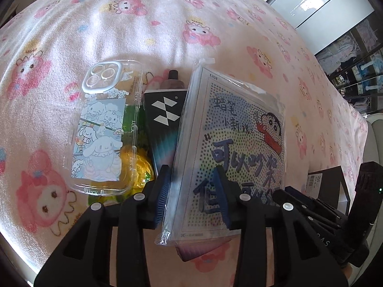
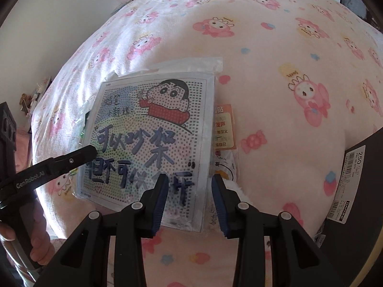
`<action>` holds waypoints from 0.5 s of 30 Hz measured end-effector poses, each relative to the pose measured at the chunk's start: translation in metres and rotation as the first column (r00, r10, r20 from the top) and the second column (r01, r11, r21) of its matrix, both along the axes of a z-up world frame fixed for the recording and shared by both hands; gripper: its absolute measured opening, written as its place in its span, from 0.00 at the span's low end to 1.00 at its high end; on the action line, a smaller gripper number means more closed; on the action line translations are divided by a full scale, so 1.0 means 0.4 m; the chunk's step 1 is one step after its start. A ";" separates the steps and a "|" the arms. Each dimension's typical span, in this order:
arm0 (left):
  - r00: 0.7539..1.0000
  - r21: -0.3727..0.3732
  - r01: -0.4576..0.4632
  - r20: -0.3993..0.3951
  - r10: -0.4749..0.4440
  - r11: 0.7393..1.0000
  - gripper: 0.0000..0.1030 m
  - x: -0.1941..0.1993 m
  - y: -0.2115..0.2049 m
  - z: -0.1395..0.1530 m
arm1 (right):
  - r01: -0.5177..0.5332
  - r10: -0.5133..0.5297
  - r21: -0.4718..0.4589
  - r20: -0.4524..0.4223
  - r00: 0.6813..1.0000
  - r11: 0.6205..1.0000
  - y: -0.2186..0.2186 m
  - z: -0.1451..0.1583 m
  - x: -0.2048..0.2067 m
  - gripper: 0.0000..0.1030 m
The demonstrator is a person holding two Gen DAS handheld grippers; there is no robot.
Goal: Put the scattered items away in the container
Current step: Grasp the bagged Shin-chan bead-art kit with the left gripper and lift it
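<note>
On the pink blanket [image 1: 167, 24] we see, from the left, a clear phone case [image 1: 105, 124], a black bottle [image 1: 165, 114] and a bagged cartoon sheet [image 1: 234, 148]. Our left gripper [image 1: 192, 196] is spread over the sheet's near edge, and our right gripper [image 2: 189, 201] is spread at its right corner. The dark box [image 2: 354, 191] sits at the far right, its inside hidden from us.

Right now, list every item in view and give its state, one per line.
Left gripper: jaws open, straddling the packet's near edge.
Right gripper: jaws open, around the packet's right edge.
Packet: sealed in clear plastic, lying on other items.
Phone case: empty, back up, on the pile.
Black box: partly under the packet.
Shoebox: at bed's edge.
</note>
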State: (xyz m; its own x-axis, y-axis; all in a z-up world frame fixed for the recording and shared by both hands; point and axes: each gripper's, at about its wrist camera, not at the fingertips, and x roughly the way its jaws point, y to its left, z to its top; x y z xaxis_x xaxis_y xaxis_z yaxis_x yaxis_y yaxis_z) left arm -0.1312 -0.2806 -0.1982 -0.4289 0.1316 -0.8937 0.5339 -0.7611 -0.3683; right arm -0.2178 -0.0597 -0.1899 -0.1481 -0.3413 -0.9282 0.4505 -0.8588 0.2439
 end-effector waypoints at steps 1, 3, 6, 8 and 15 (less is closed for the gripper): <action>1.000 -0.003 0.001 -0.001 -0.001 1.000 0.37 0.005 0.001 -0.002 | 0.005 -0.005 -0.008 0.007 1.000 1.000 0.000 -0.008 -0.003 0.33; 1.000 -0.011 0.005 0.005 -0.005 1.000 0.38 0.006 0.000 -0.005 | 0.013 -0.012 -0.042 0.025 1.000 0.999 -0.002 -0.019 -0.010 0.33; 0.999 -0.057 0.045 0.018 -0.044 0.997 0.44 -0.011 0.022 -0.008 | 0.001 0.001 -0.048 0.035 0.999 0.999 -0.011 -0.027 -0.014 0.37; 0.998 -0.107 0.067 0.020 -0.065 0.992 0.46 -0.015 0.039 -0.002 | -0.018 0.019 -0.035 0.018 1.000 0.999 -0.015 -0.017 -0.005 0.37; 0.988 -0.119 0.112 -0.092 -0.123 0.987 0.43 -0.010 0.045 0.051 | -0.013 0.010 -0.045 -0.063 0.998 0.999 0.028 0.065 0.033 0.35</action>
